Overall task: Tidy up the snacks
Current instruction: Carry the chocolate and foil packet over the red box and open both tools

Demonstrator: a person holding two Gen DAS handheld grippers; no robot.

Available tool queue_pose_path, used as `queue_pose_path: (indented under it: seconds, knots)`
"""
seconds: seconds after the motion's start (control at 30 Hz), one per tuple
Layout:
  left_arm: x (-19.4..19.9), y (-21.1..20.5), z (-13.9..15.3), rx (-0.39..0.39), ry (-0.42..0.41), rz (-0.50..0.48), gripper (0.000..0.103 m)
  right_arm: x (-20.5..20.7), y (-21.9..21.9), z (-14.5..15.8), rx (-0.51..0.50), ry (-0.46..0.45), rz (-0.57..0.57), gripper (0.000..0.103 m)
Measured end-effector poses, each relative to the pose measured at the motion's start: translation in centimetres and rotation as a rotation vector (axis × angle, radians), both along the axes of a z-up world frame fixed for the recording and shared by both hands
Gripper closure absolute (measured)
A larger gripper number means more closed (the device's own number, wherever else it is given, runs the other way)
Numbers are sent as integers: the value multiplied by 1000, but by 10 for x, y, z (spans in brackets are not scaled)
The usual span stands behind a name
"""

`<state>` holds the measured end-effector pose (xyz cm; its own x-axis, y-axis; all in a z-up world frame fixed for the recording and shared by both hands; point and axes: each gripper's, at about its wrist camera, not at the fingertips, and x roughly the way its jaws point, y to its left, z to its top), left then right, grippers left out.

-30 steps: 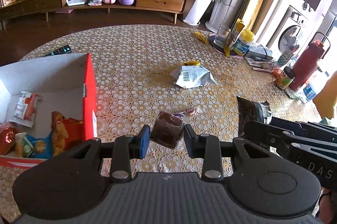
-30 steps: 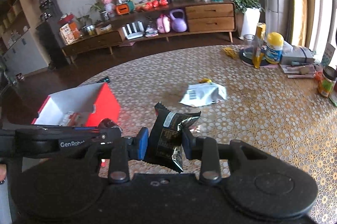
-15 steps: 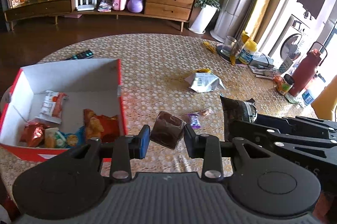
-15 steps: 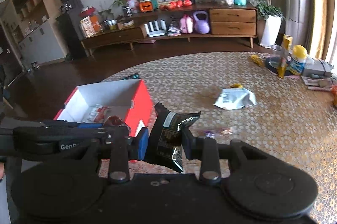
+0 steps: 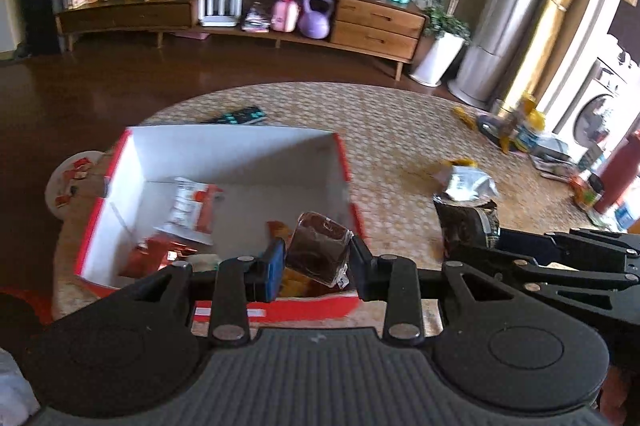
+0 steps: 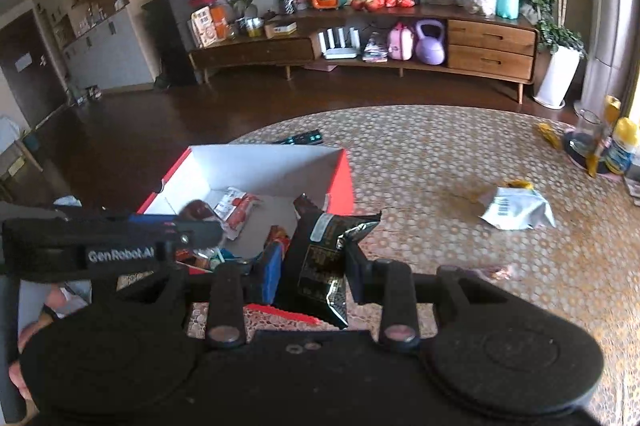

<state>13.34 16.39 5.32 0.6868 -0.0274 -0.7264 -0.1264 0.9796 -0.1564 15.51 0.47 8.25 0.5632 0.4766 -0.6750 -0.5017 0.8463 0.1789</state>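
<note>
My left gripper [image 5: 318,264] is shut on a small brown wrapped snack [image 5: 318,248], held over the near right corner of the red box [image 5: 116,202]. The box has a white inside and holds several snack packets [image 5: 188,210]. My right gripper [image 6: 314,272] is shut on a black snack bag [image 6: 324,254], hanging above the box's [image 6: 342,182] near right edge. In the left wrist view the right gripper's body [image 5: 560,266] and its black bag [image 5: 466,222] show at the right. The left gripper's body [image 6: 104,246] crosses the right wrist view's left side.
A silver snack bag [image 5: 464,182] lies on the patterned tablecloth [image 5: 400,130] right of the box; it also shows as the silver bag [image 6: 516,208]. A small pink wrapper [image 6: 498,272] lies nearer. A remote [image 5: 238,116] sits behind the box. Bottles and a glass [image 6: 600,142] crowd the right edge.
Both grippers have travelled left with their snacks, from the open cloth to above the red box. The box now sits in the middle of both views.
</note>
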Motion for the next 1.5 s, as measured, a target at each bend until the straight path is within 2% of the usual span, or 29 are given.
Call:
queue_pose_path:
  seconds: [0.27, 0.67, 1.1, 1.5]
  knots:
    - [13, 47, -13, 34, 22, 74, 70, 20, 47, -12, -35, 6, 45, 71]
    - [64, 104, -48, 68, 105, 171, 69, 63, 104, -45, -102, 26, 67, 71]
    - [107, 127, -94, 93, 188, 178, 69, 101, 137, -84, -186, 66, 96, 71]
    - [118, 124, -118, 98, 225, 162, 69, 108, 145, -103, -199, 97, 116, 70]
